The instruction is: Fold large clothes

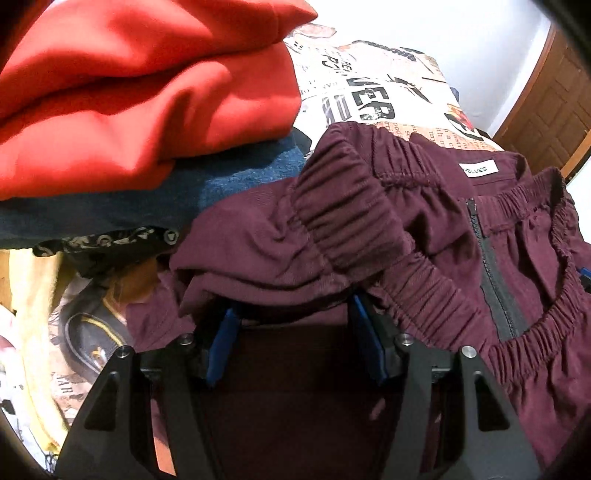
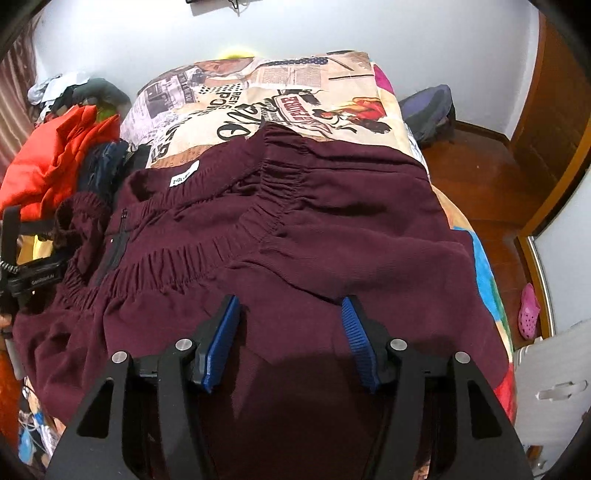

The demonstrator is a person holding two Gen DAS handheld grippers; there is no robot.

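You had a bed w/ a newspaper-print cover in the middle of the rm, running to the far white wall. Reddish wood floor lay to the right, w/ a brown wood door at far right. A pink clog sat on the floor nr the right edge. Pinkish curtain hung at far left. Light was even & bright.

A white label on the maroon garment reads "LUES", its first letters unclear
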